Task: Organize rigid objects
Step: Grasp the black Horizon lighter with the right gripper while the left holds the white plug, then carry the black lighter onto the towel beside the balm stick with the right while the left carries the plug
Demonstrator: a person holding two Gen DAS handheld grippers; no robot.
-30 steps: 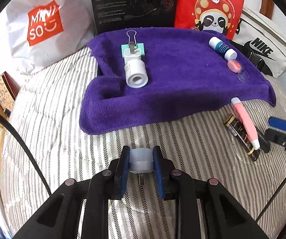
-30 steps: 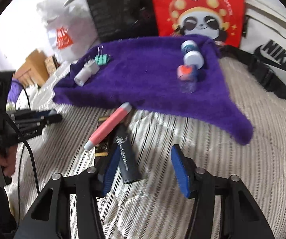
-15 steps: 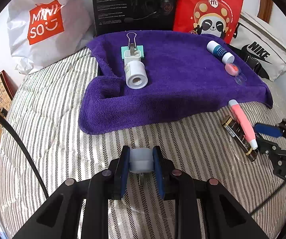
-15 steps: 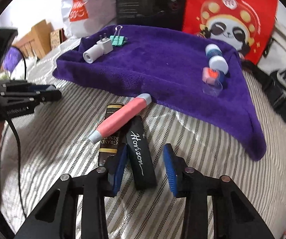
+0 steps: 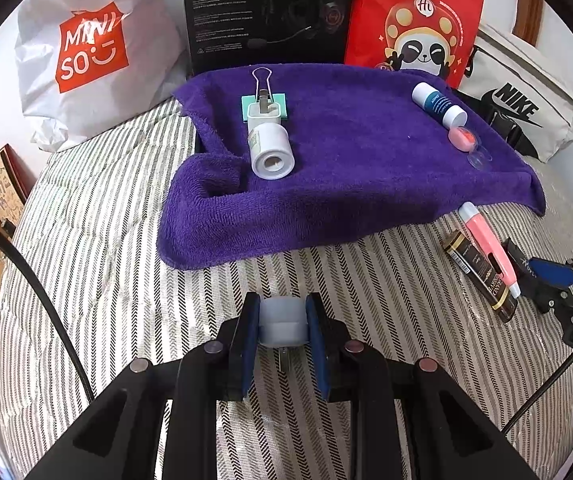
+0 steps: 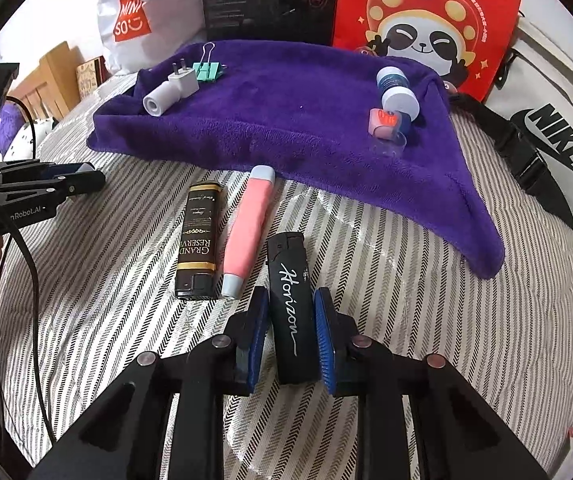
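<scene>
My left gripper [image 5: 282,301] is shut on a pale round plug adapter [image 5: 282,326] just above the striped bedding [image 5: 86,240]. In the right wrist view my right gripper [image 6: 292,294] is closing on a black "Horizon" lighter [image 6: 288,264] that lies on the bedding, and its blue pads touch the lighter's sides. Left of it lie a pink pen [image 6: 246,228] and a black-and-gold lighter [image 6: 198,240]. The purple towel [image 5: 346,168] carries a white plug with a cylinder [image 5: 270,148], a teal binder clip [image 5: 264,100], a blue-and-white bottle [image 5: 438,106] and a small pink capsule [image 5: 462,138].
Behind the towel stand a white Miniso bag [image 5: 90,52], a black box [image 5: 266,12] and a red panda bag [image 5: 418,20]. A white Nike bag [image 5: 518,108] with a black strap lies at the right. Wooden furniture [image 6: 54,76] is at the far left.
My right gripper has swung over the black lighter and its jaws have narrowed from wide apart to touching its sides. The left gripper has stayed put with the plug.
</scene>
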